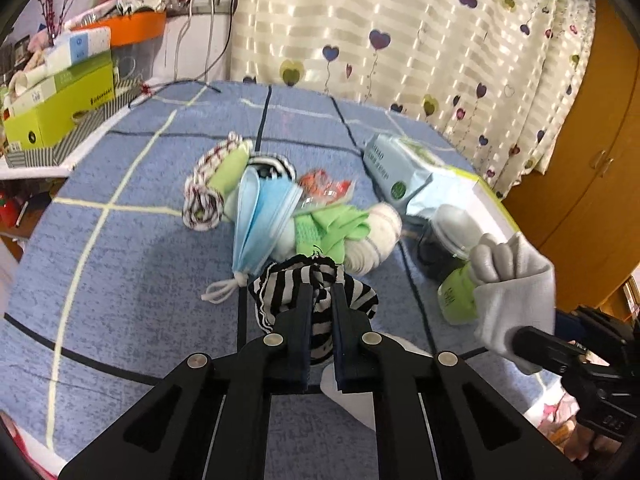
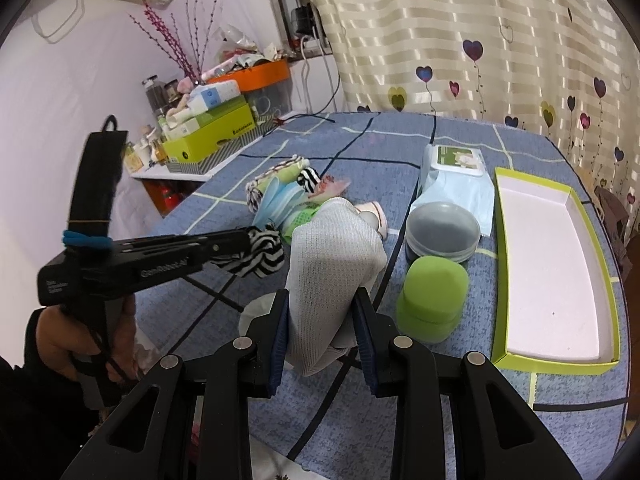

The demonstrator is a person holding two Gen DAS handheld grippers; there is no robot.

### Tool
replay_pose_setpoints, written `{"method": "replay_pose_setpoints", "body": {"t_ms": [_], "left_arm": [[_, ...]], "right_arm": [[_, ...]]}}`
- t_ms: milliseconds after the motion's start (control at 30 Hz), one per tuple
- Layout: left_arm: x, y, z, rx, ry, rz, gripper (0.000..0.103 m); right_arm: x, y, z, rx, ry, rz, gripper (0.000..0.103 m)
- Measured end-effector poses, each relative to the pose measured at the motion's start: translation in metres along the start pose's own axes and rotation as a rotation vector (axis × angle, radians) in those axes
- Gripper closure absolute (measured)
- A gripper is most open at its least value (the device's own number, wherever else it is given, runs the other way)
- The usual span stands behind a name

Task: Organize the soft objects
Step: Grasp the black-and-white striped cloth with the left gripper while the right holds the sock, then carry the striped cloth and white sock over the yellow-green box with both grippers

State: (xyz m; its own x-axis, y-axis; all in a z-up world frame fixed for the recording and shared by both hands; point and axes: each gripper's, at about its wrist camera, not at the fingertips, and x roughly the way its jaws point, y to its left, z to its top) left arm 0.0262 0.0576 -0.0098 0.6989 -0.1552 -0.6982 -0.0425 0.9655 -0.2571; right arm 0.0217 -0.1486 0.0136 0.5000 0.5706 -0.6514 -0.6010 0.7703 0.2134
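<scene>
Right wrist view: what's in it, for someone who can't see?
The right hand-held gripper clamps a grey glove over a blue cloth. An empty green tray lies on its right; the left hand-held gripper holds a striped sock.

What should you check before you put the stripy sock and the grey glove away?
1. Left gripper shut on the black-and-white striped fabric piece: ok.
2. Right gripper shut on the light grey knitted glove: ok.
3. Shallow lime-edged cardboard tray has bare room inside: ok.
4. Striped piece lifted free of the pile of soft things: cannot tell.
5. Round green tub beside the tray could get in the way: cannot tell.
</scene>
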Motion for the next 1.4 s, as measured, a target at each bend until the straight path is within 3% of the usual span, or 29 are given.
{"method": "replay_pose_setpoints", "body": {"t_ms": [233,700,1067,1400], "left_arm": [[-0.020,-0.015,0.013,0.030,-0.061,-0.024,0.094],[-0.021,-0.054,0.036,0.084,-0.092,-0.089,0.094],[-0.013,-0.098,0.054,0.152,-0.096,-0.156,0.094],[0.018,-0.162,0.064,0.254,-0.034,-0.231,0.094]], "right_arm": [[-0.011,0.000,0.007,-0.015,-0.038,-0.008,0.073],[-0.028,-0.027,0.017,0.015,-0.085,-0.059,0.073],[-0.050,-0.081,0.015,0.104,-0.125,-0.132,0.073],[-0.052,-0.141,0.001,0.193,-0.101,-0.195,0.073]]}}
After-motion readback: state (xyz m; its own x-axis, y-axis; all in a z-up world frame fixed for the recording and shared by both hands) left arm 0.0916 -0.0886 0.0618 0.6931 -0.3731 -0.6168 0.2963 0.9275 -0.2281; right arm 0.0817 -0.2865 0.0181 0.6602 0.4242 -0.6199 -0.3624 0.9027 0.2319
